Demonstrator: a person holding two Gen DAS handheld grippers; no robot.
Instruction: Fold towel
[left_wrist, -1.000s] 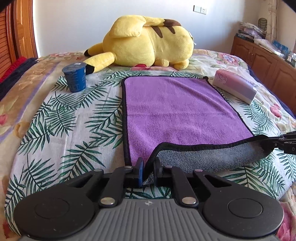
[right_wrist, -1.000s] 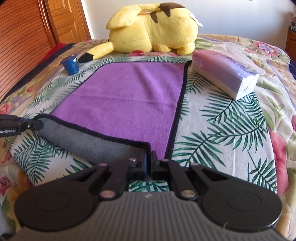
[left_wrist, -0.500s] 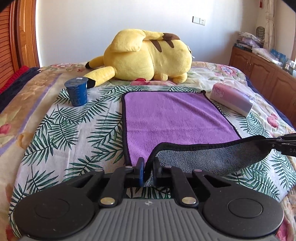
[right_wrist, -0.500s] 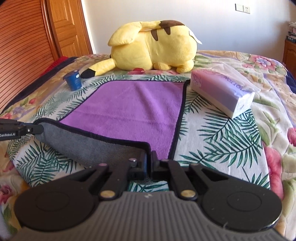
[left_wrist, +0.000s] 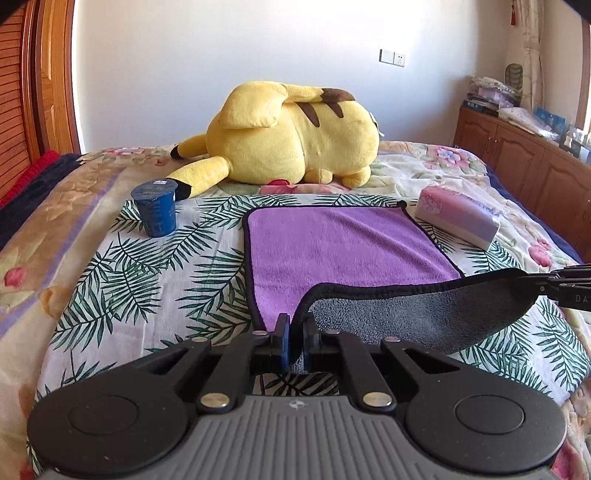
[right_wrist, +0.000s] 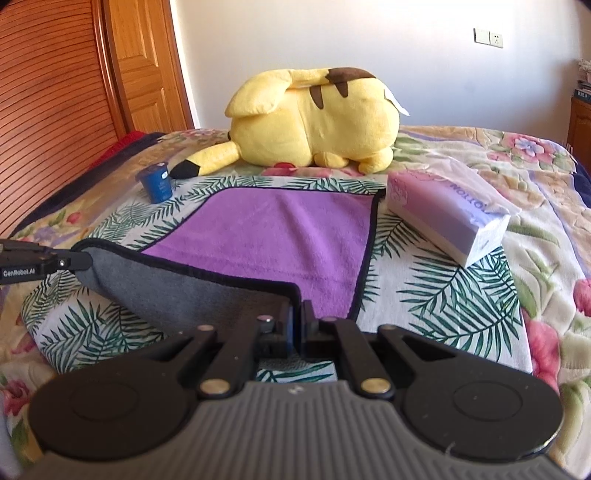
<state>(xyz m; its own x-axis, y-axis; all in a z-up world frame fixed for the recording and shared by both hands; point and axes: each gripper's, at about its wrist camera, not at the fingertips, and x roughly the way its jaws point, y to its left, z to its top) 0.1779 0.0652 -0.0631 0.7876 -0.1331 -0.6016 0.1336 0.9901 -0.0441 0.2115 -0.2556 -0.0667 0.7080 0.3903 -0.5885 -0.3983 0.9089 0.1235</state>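
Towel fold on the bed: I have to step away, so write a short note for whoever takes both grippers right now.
Left gripper: shut on the near left corner of the towel.
Right gripper: shut on the near right corner.
Towel: far part lies flat, purple side up, on the bedspread; the near edge is lifted off it, grey underside showing, hanging between the grippers.
Nearby: blue cup to the left, tissue pack at the far right corner, yellow plush beyond the far edge.
Done: both near corners gripped and raised.
Left: carry the near edge to the far edge, lay it down, release.
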